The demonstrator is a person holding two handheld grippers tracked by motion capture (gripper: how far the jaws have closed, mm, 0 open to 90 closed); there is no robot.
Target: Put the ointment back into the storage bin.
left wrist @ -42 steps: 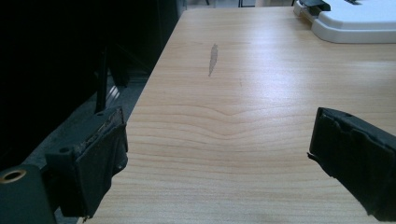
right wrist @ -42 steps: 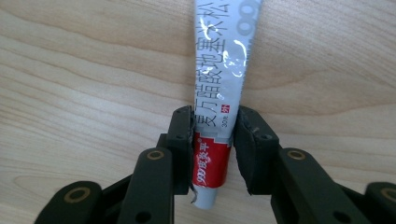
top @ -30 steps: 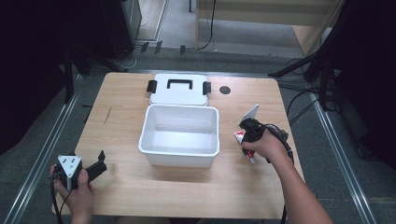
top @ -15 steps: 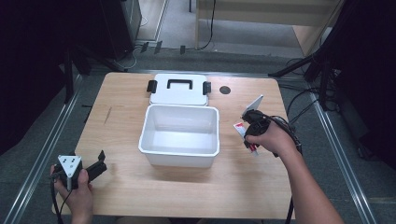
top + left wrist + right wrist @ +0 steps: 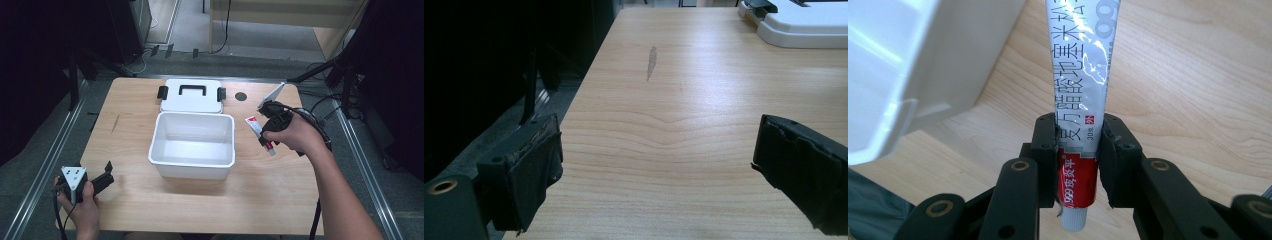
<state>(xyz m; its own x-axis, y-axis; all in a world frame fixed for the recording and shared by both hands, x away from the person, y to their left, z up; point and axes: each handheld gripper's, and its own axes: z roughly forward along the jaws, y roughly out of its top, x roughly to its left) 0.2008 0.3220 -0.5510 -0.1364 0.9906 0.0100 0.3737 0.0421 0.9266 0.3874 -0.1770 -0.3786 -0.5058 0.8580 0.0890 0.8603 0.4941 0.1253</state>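
Two grippers: one in each of the person's hands, at opposite ends of the wooden table [image 5: 200, 195].
Right gripper [image 5: 1079, 137]: clenched on an ointment tube [image 5: 1079, 75]; its jaws pinch the tube from both sides near the capped end, at the red band.
Ointment tube: silver and white with a red band and a white cap [image 5: 1071, 218]; printed characters run along it. In the high view the tube [image 5: 260, 134] sits in the right gripper [image 5: 265, 137], just beside the right wall of the storage box, slanting with its flat end toward the far side of the table. Whether it touches the tabletop cannot be told.
Left gripper [image 5: 102, 177]: released, jaws spread wide with bare tabletop between them; it is held at the near left corner of the table, well apart from the box. Its own view looks along the wood grain toward the lid [image 5: 809, 22].
Storage box [image 5: 192, 167]: white plastic, open, mid-table, nothing visible inside.
Lid [image 5: 190, 97]: white with black handle and black side latches, lying flat just behind the box.
Table mark: a small dark round spot [image 5: 241, 96] just right of the lid.
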